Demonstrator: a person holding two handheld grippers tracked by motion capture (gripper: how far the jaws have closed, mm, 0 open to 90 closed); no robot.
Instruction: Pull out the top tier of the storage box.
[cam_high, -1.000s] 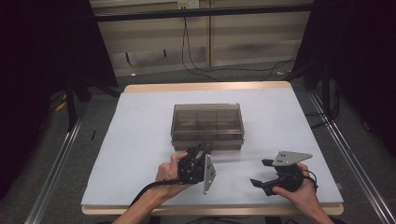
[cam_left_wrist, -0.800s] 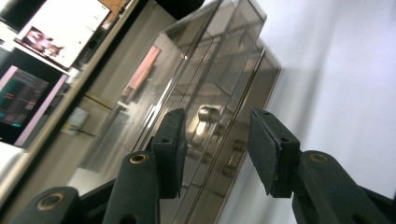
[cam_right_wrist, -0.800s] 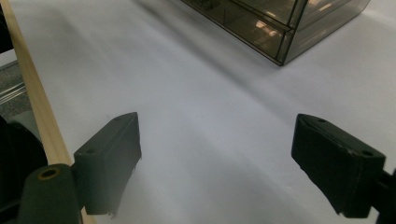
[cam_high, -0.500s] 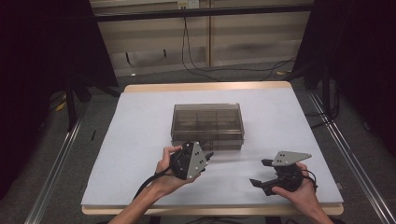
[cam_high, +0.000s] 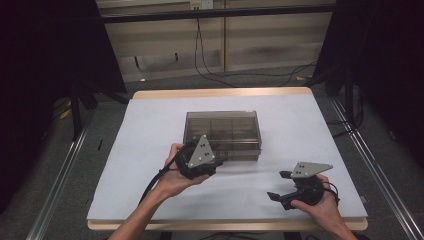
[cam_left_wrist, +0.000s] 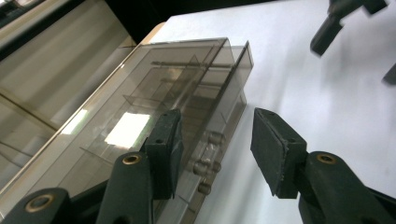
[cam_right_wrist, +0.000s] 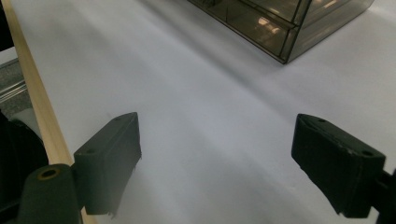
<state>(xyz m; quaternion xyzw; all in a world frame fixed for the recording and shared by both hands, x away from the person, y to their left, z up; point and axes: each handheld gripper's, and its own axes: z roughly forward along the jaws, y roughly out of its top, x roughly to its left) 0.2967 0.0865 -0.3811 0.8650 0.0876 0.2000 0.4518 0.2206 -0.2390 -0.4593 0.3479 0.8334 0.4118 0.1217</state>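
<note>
1. Smoky clear box (cam_high: 222, 134) mid-table on white cover (cam_high: 125, 150), lid shut, dividers visible inside.
2. Left gripper (cam_high: 216, 159) at box's near front edge, rolled on its side — jaws partly apart, one pad (cam_left_wrist: 164, 149) over the lid, the other (cam_left_wrist: 271, 149) off the front wall; nothing gripped.
3. Right gripper (cam_high: 280, 186) near table's front right, well apart from box — jaws wide, empty, above bare cover.

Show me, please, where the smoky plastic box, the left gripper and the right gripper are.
smoky plastic box (cam_high: 222, 126): high view, on its lid.
left gripper (cam_left_wrist: 215, 145): left gripper view, midway between its fingertips.
right gripper (cam_high: 279, 185): high view, midway between its fingertips.
</note>
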